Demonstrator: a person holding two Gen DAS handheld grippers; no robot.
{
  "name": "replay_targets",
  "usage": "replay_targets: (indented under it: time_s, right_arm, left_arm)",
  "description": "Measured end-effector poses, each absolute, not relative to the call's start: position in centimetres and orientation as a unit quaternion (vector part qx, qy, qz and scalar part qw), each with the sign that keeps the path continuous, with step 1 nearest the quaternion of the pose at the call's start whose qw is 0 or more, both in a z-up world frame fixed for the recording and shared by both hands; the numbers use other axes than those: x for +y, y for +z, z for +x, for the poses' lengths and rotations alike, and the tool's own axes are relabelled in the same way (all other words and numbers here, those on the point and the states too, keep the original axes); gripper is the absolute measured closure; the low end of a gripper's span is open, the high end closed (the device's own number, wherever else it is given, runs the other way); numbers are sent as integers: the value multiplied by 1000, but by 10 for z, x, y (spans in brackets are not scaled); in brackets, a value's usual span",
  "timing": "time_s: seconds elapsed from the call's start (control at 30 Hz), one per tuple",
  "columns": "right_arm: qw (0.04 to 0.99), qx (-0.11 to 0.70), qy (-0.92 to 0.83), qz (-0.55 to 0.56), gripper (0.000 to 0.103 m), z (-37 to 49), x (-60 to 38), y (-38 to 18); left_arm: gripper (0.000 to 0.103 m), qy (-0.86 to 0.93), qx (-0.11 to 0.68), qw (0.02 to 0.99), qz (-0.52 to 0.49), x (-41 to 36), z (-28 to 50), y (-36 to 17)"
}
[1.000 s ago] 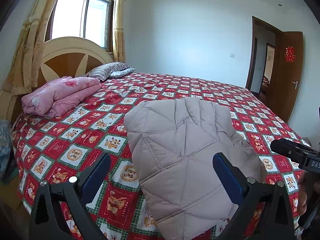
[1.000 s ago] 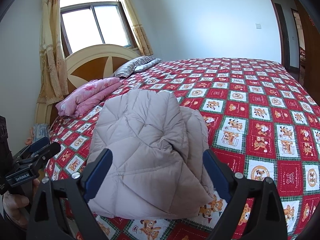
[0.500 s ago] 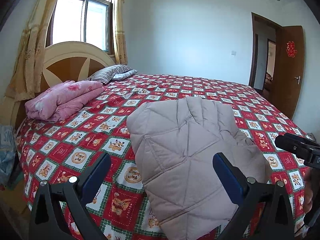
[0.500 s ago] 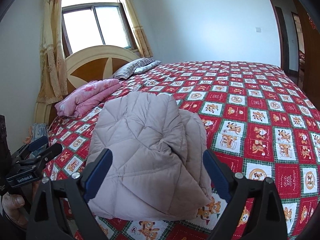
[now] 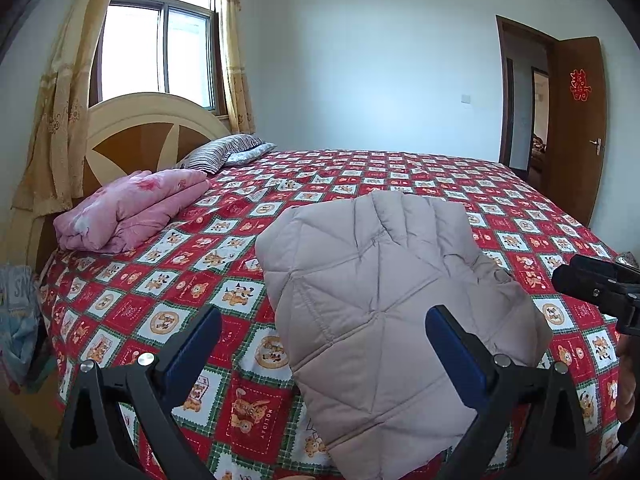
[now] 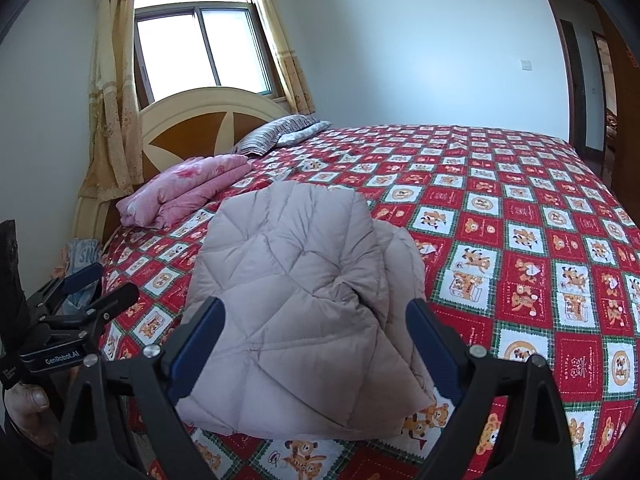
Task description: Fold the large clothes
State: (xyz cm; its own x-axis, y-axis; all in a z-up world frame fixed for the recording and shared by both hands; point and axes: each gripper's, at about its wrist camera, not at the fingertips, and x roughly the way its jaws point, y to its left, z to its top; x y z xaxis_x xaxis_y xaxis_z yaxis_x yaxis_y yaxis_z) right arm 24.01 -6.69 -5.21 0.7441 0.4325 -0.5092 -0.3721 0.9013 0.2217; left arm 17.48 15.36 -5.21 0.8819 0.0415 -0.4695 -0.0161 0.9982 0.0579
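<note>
The quilted puffer jacket (image 6: 296, 304) lay on the near part of the bed, already doubled into a thick bundle, its lower edge reaching the mattress edge nearest the cameras. By the look of it the fold was essentially done — no sleeve hung loose in either view. What was left, if anything, seemed small: the right side showed a second layer peeking out from under the top panel (image 6: 404, 264), and the near edge bulged unevenly, so a squaring-up or a final press might still be wanted. That is a judgement only.

Colour was a pale taupe-grey, with diamond stitching across the top face (image 5: 380, 292). Padding stood high and soft; creases ran toward a pinch near the middle.

Left gripper (image 5: 324, 344) — fingers spread wide, blue pads apart, nothing between them, held short of the jacket. Right gripper (image 6: 316, 332) likewise wide apart and empty, framing the bundle without touching it.

Beneath was a red Christmas-bear bedspread (image 6: 520, 240). Toward the headboard (image 5: 132, 136), a folded pink quilt (image 5: 132, 208) sat well apart from the jacket, with a striped pillow (image 5: 224, 152) beyond. A curtained window (image 6: 200, 52) stood behind, an open wooden door (image 5: 576, 128) at far right.
</note>
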Motion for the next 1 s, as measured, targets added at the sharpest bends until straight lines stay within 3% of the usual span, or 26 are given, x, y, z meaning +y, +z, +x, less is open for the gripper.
replay_targets:
  time_s: [1.0]
  right_arm:
    - [931, 285, 223, 47, 9, 237, -59, -53]
  left_arm:
    - [1, 21, 245, 969, 29, 157, 177, -57]
